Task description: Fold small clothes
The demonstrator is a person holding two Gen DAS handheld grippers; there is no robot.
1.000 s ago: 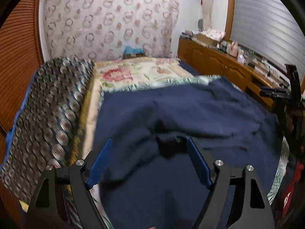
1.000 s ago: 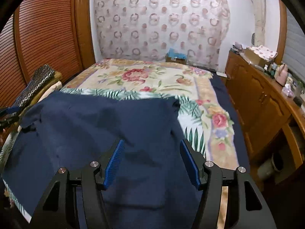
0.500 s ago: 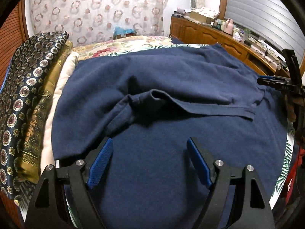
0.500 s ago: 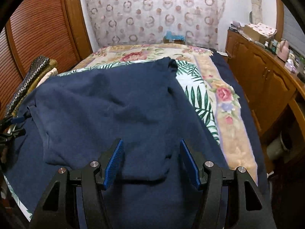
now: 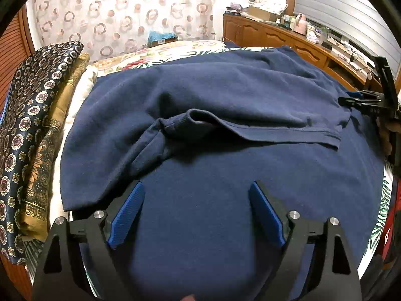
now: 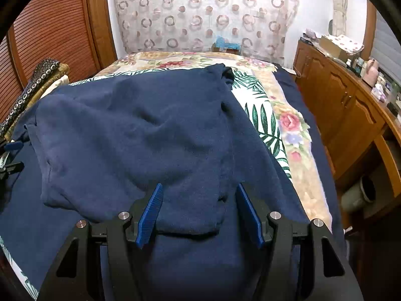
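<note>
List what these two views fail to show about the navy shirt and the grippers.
- Shirt: its near edge is cut off behind the left gripper in the left view; its left part is cropped in the right view.
- Collar or sleeve: the bunched fold hides which it is.
- Right gripper: only its edge-on frame shows in the left view.

Location: a home bedroom. A bed (image 6: 288, 123) with a floral bedspread fills the centre. A ring-patterned curtain (image 6: 200, 20) hangs at 12 o'clock. A wooden sideboard (image 6: 351, 105) cluttered with household items runs along 3 o'clock. Louvred wooden doors (image 6: 50, 30) stand at 10 o'clock, with folded blankets (image 5: 32, 125) stacked nearby.
</note>
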